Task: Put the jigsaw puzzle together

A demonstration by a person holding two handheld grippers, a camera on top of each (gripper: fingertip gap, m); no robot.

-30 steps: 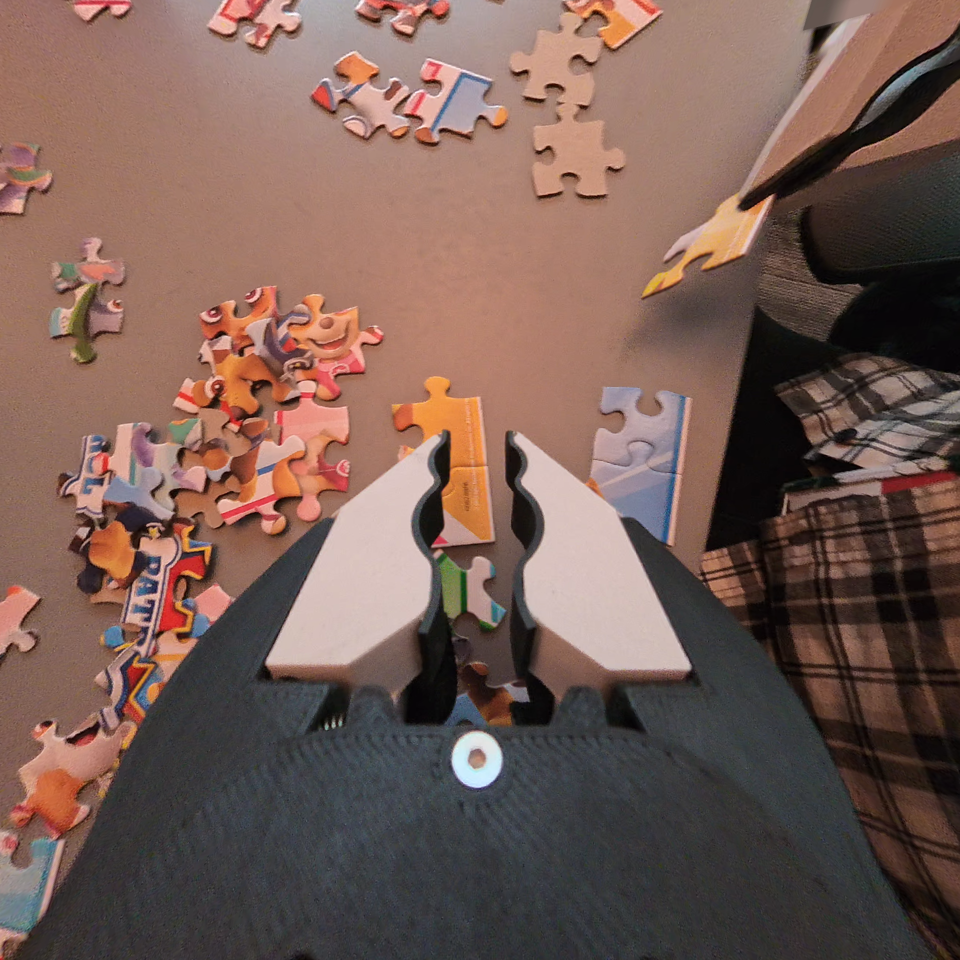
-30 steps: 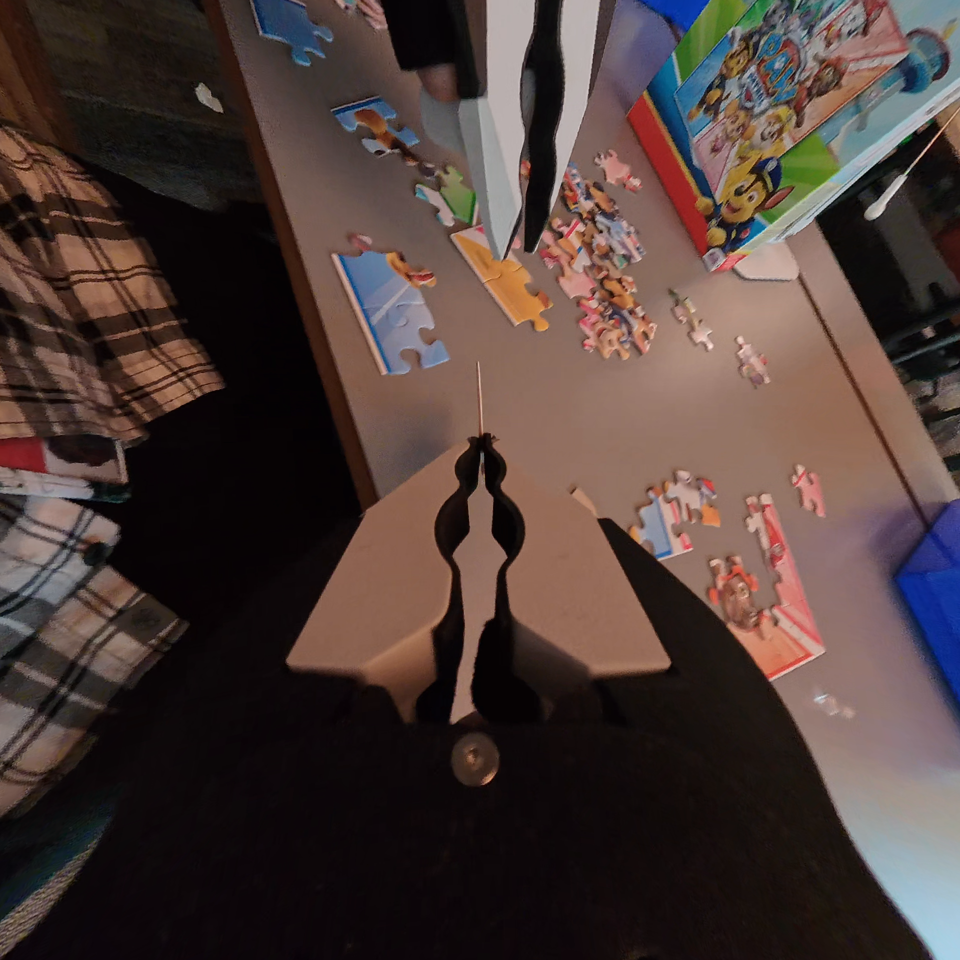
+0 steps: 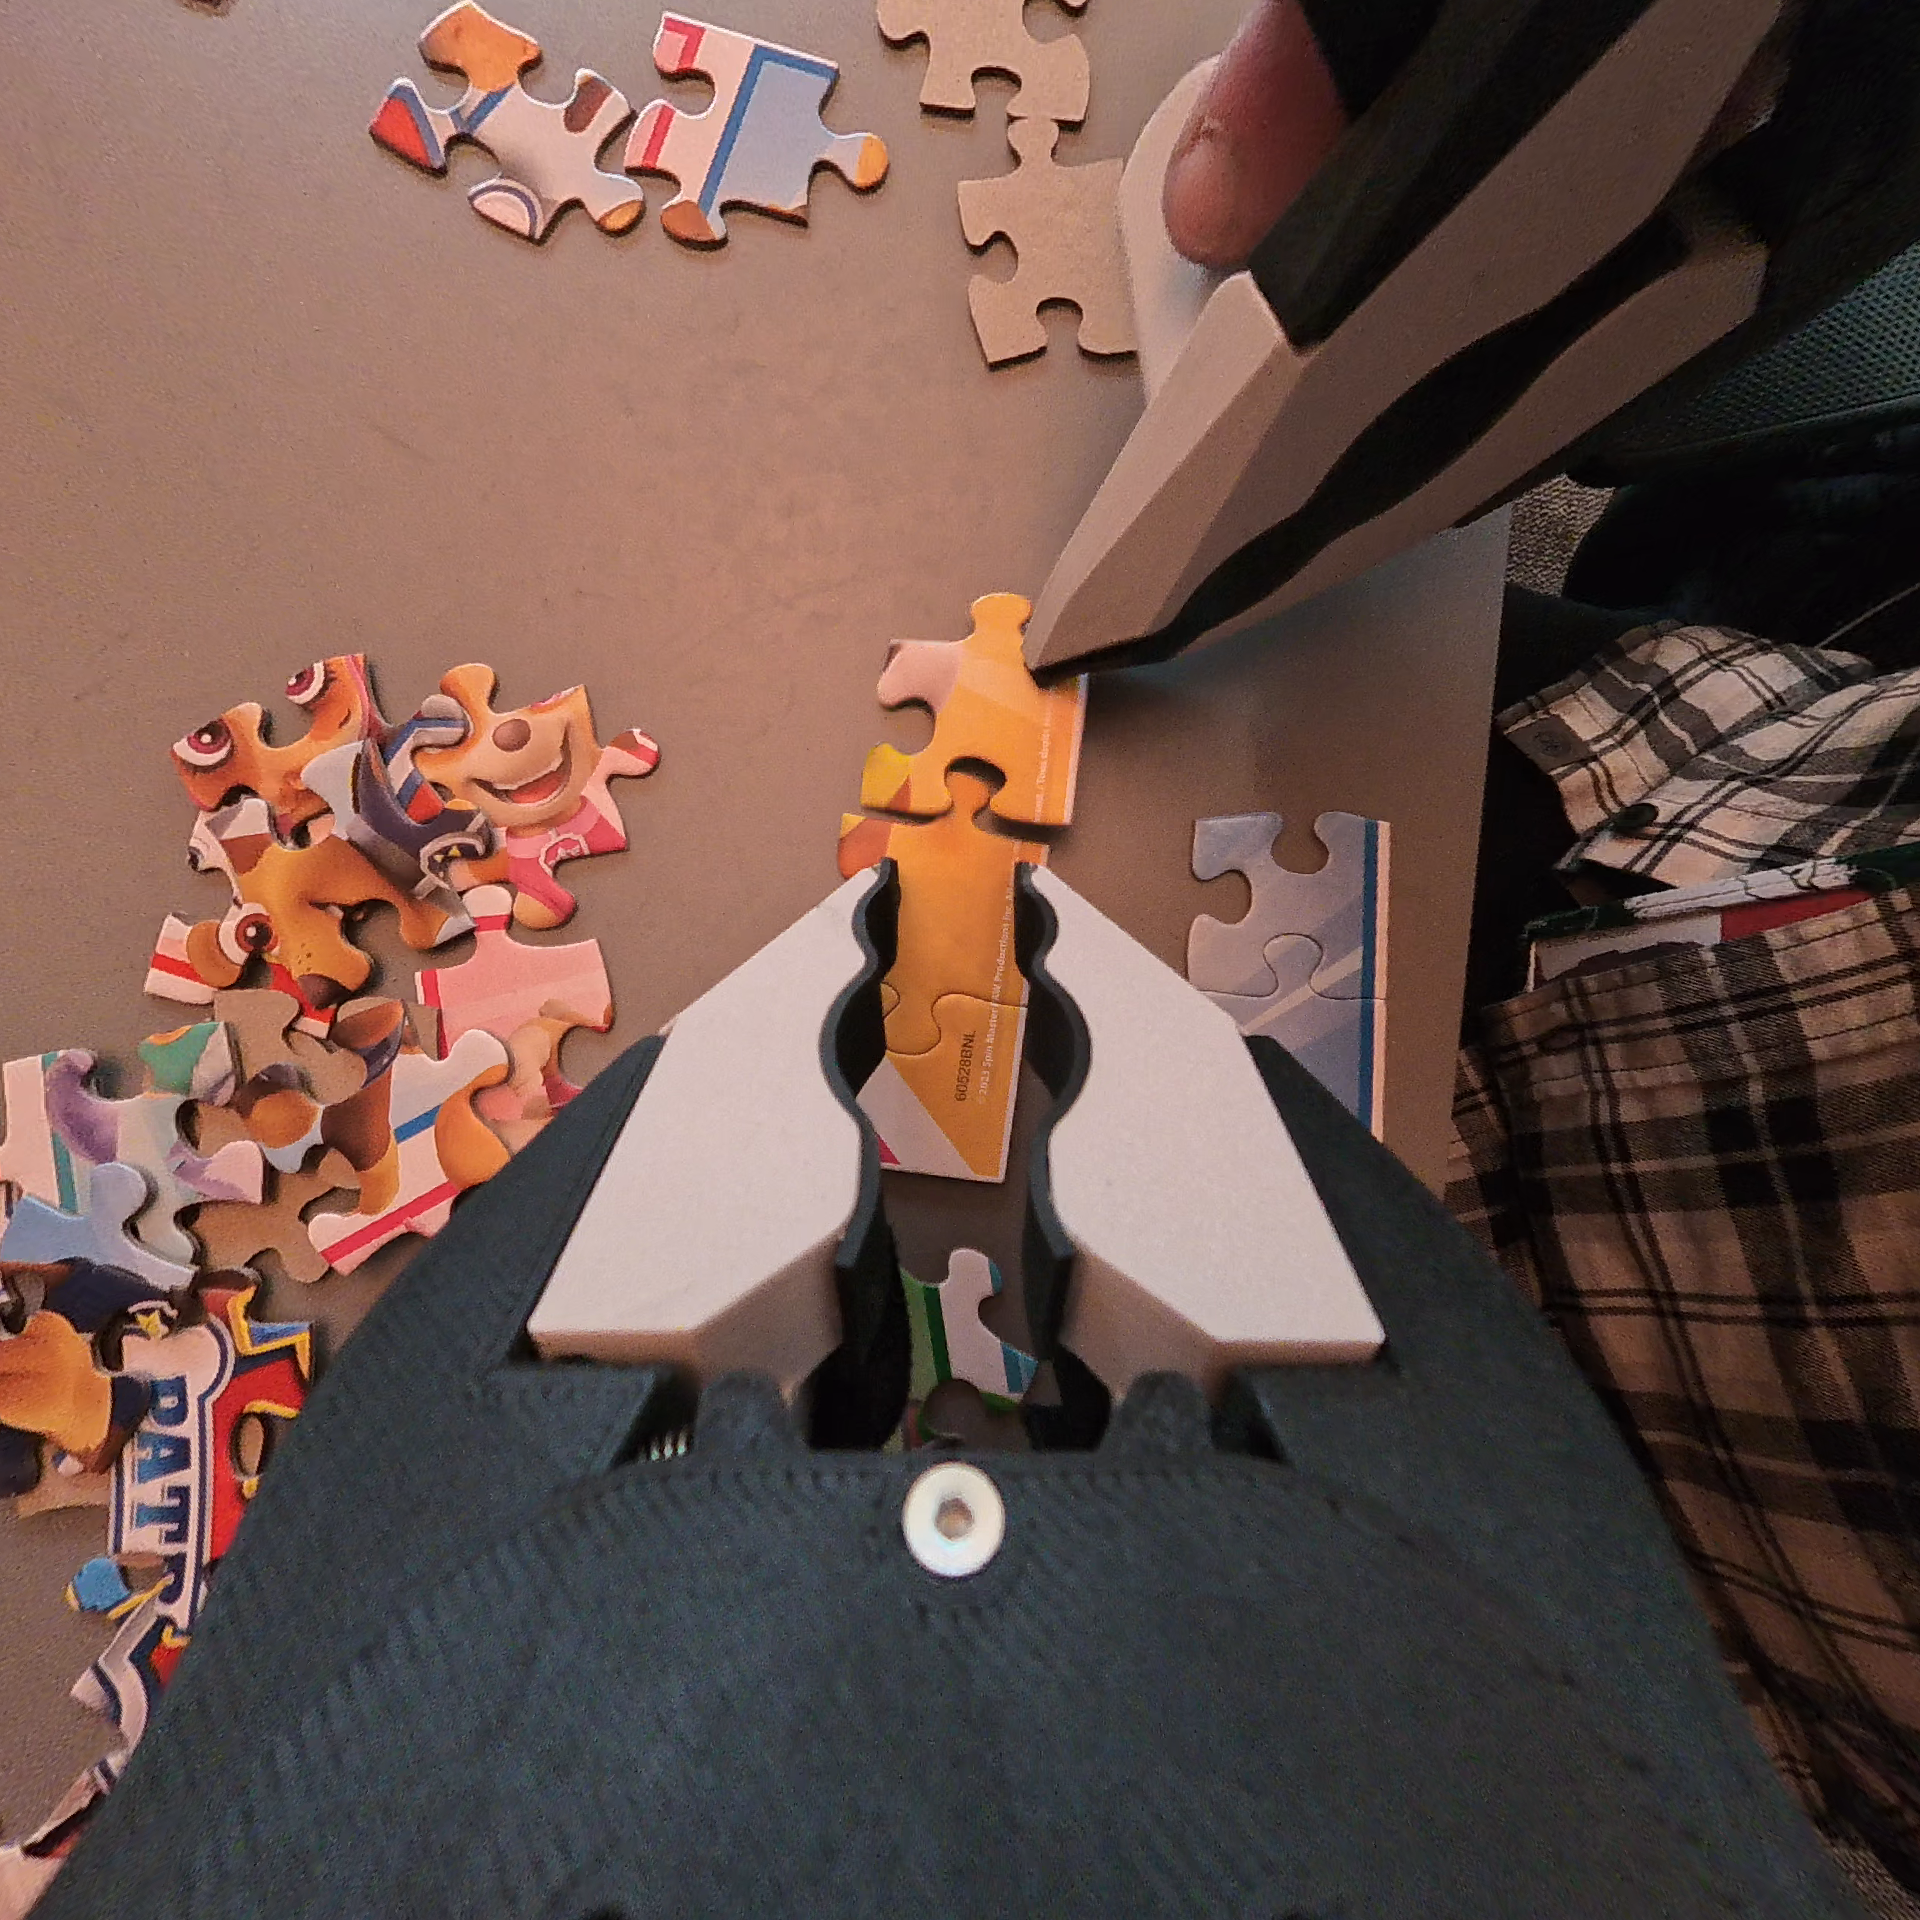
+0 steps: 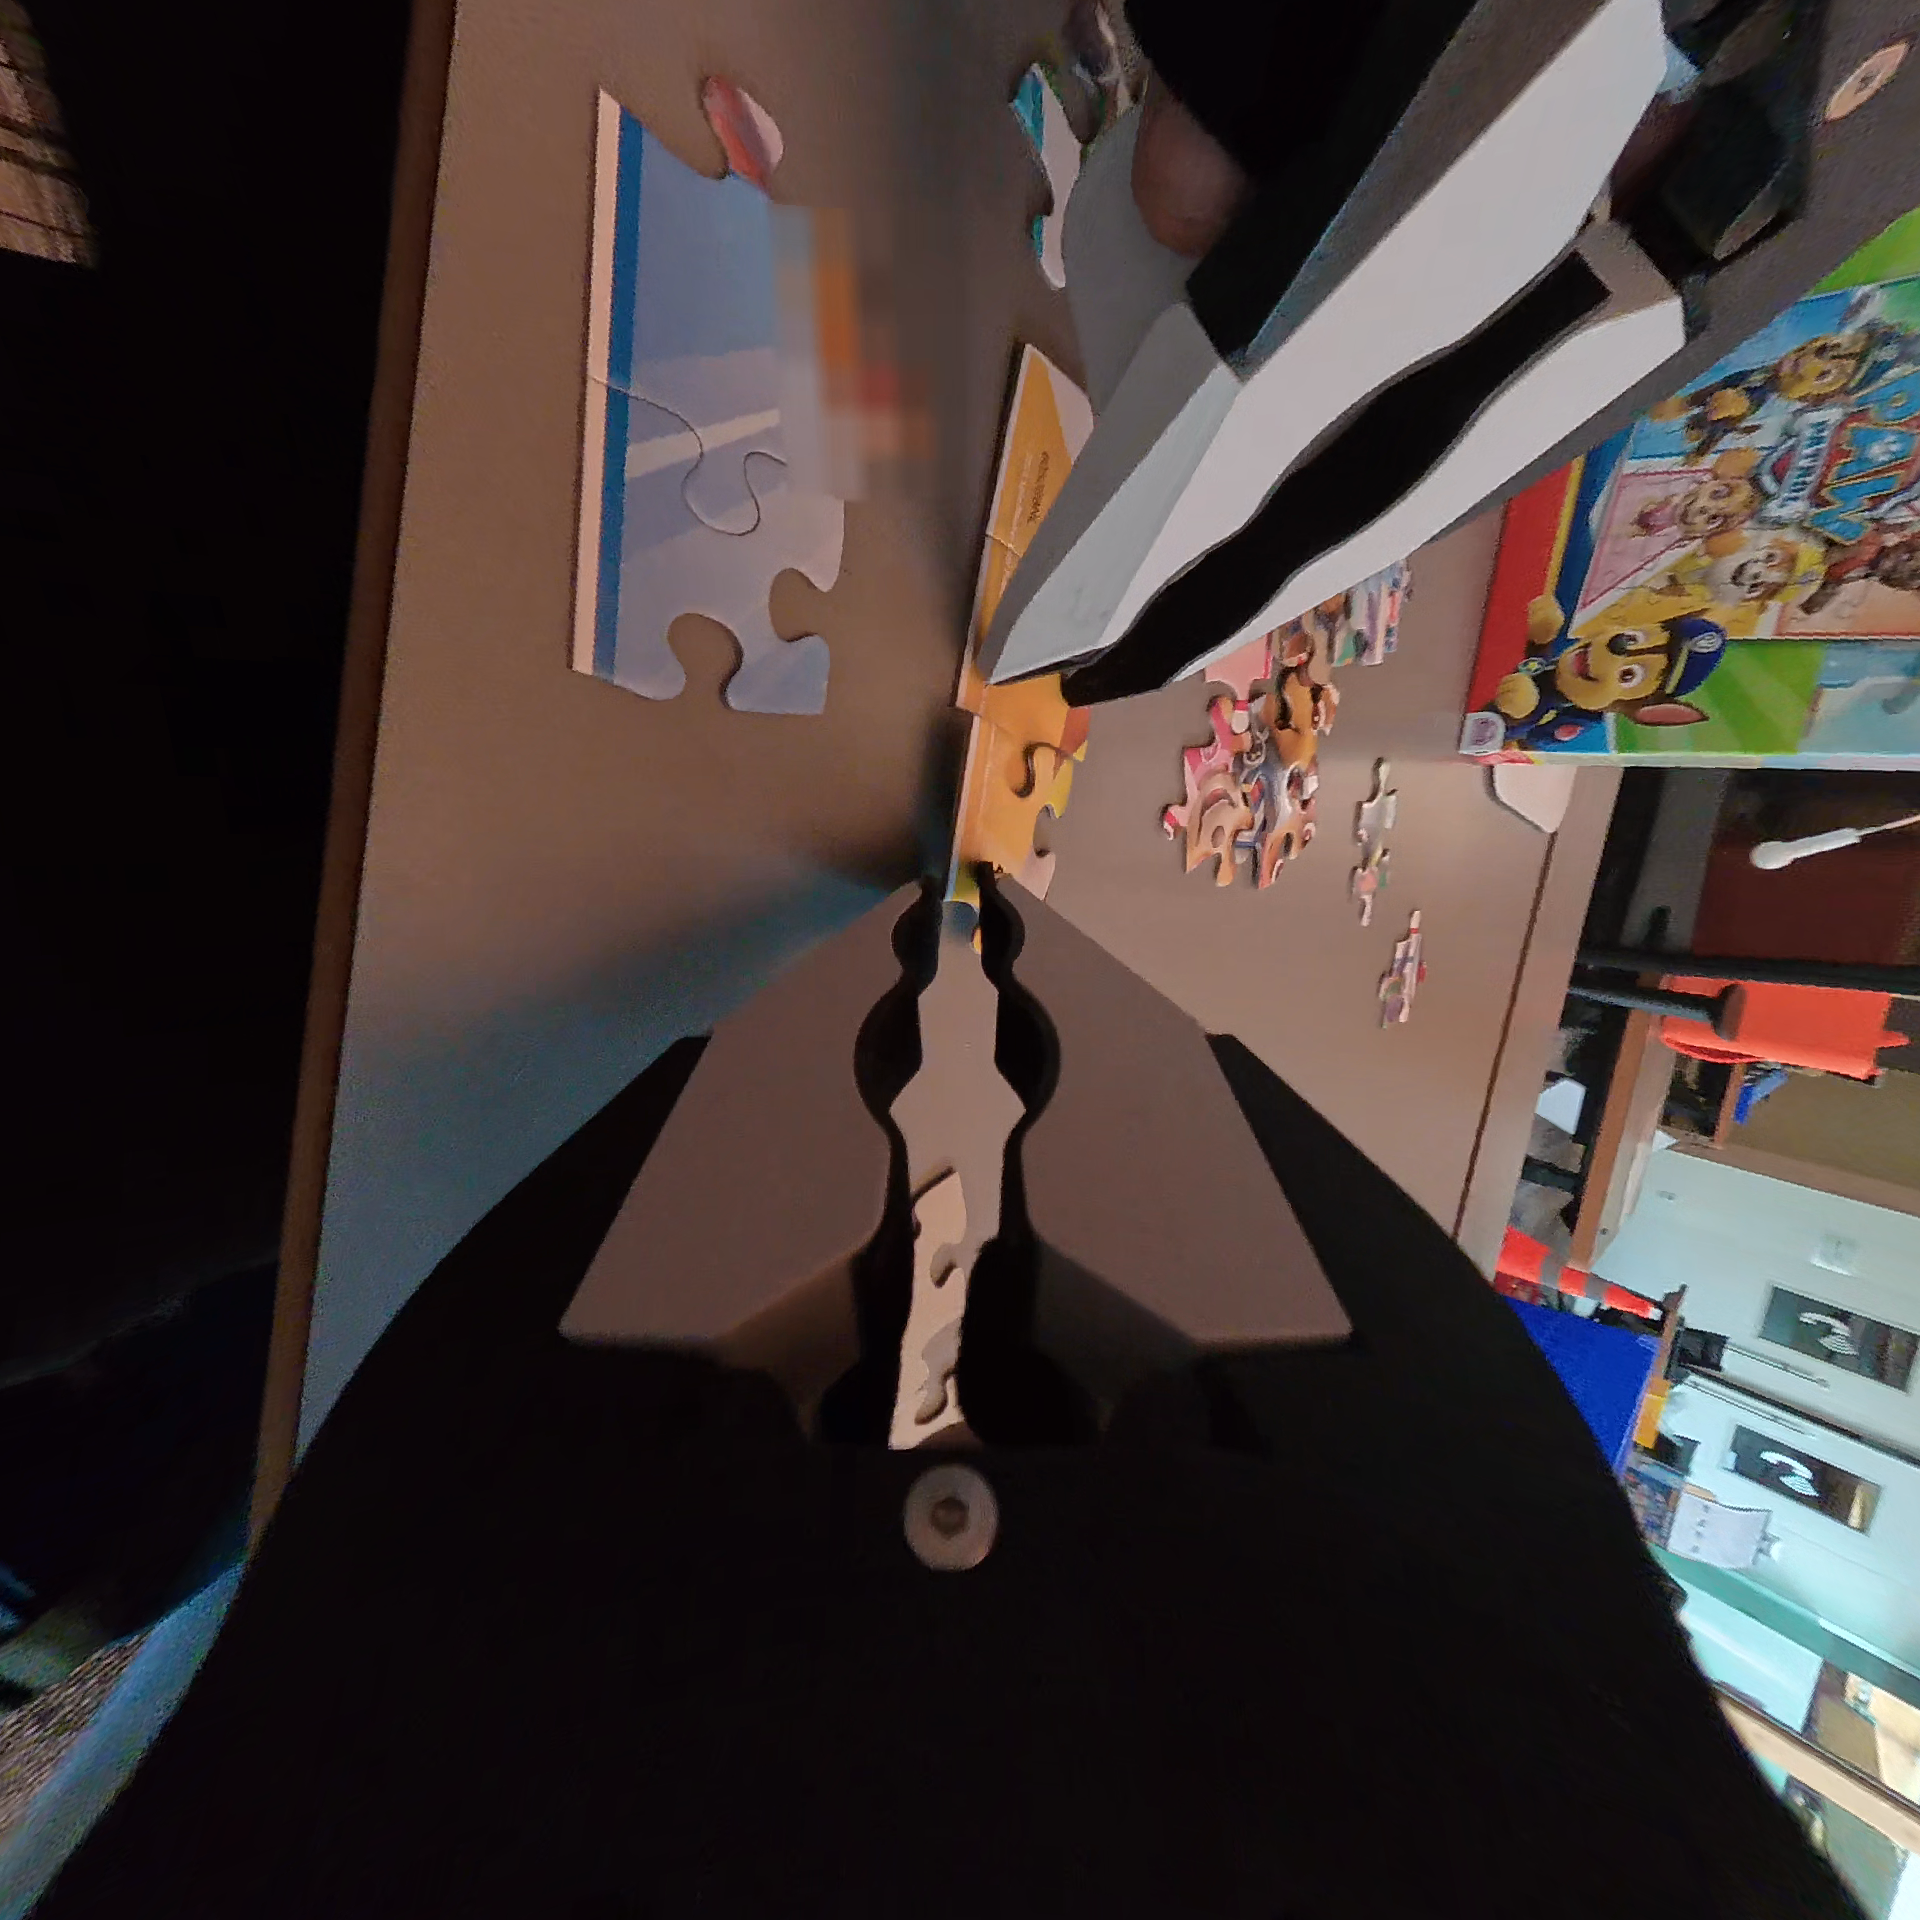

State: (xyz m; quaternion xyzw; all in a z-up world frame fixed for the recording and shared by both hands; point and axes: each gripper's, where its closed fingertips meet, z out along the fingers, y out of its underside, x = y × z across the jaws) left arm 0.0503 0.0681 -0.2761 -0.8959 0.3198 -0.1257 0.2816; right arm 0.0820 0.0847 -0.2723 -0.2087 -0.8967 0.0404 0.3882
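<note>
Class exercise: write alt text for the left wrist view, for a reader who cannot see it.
The right gripper presses its tip on an orange puzzle piece being joined to an orange strip of pieces on a brown table. The left gripper hovers open over that strip. Loose pieces lie heaped to the left.
</note>
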